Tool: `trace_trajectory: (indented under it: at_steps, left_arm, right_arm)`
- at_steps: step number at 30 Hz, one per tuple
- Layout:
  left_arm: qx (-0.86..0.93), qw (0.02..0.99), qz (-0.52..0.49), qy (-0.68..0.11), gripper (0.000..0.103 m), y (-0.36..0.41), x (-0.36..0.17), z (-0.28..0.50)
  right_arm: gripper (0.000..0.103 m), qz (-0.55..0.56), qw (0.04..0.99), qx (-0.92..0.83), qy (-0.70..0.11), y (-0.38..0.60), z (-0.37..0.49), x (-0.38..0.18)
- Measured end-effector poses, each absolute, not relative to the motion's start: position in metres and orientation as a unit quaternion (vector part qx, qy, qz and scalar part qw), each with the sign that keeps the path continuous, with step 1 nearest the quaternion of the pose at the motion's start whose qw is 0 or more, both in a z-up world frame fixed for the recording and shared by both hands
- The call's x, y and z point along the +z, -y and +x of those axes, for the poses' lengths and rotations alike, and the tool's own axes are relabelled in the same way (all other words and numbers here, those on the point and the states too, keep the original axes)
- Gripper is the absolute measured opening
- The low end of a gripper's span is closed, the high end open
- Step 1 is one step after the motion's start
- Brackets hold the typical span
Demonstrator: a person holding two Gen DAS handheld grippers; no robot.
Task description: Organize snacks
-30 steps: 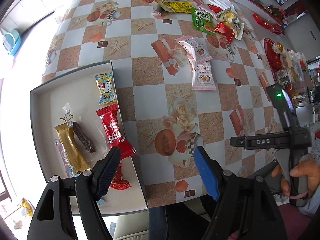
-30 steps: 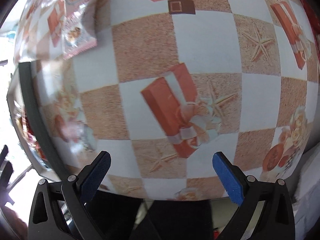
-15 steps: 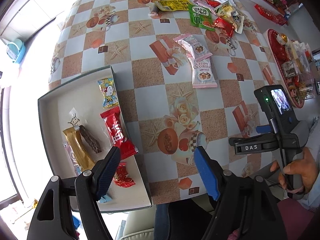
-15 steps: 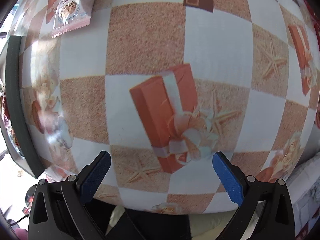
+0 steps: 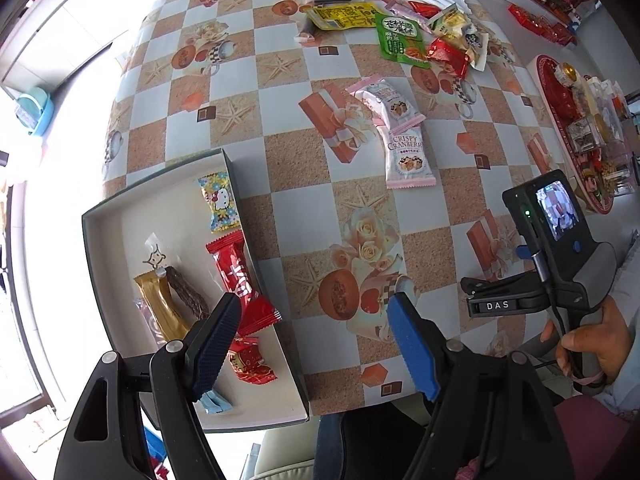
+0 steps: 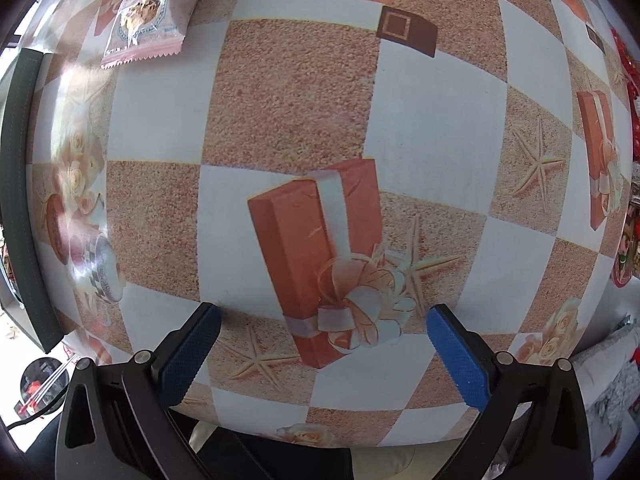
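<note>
1. Tray (image 5: 96,248) — the landmark; a shallow box with dark walls and a pale floor, set at the near-left corner of the table (image 5: 280,128).
2. Stowed inside the tray — a cartoon-cat candy (image 5: 219,202) at the far end against the right wall, a long red bar (image 5: 238,280) nearer along that same wall, a gold bar (image 5: 160,308) and a dark stick (image 5: 186,294) side by side left of it, a small red sweet (image 5: 250,362) at the near end. At least five pieces count as done.
3. Left outside, just right of the tray's far end — two pink cranberry packets (image 5: 408,160) lying end to end on the checked cloth; probably the next picks.
4. Left outside, well beyond the tray at the table's far edge — a loose heap with a yellow packet (image 5: 344,16), a green packet (image 5: 400,38) and assorted red wrappers. Judged: more remains than has been stowed.
5. Left gripper (image 5: 316,340) — jaws spread, nothing between them, straddling the tray's near-right wall.
6. Right gripper (image 6: 324,354) — jaws spread and empty, low over bare cloth to the right of the tray, carried in a hand (image 5: 592,340).
</note>
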State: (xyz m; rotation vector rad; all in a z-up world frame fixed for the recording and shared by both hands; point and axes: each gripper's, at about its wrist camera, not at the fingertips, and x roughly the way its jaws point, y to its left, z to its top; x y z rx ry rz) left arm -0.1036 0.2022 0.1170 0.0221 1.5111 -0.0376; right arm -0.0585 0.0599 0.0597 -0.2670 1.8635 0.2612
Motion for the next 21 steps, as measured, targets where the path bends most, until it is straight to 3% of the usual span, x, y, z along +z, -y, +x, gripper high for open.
trace_trajectory:
  at_steps: [21]
  left_arm:
    - [-0.022,0.726,0.017,-0.687,0.079,-0.1998,0.1158,-0.1013]
  right_arm:
    - [0.103,-0.116,0.587,0.114,-0.793,-0.0568,-0.0646,0.0596]
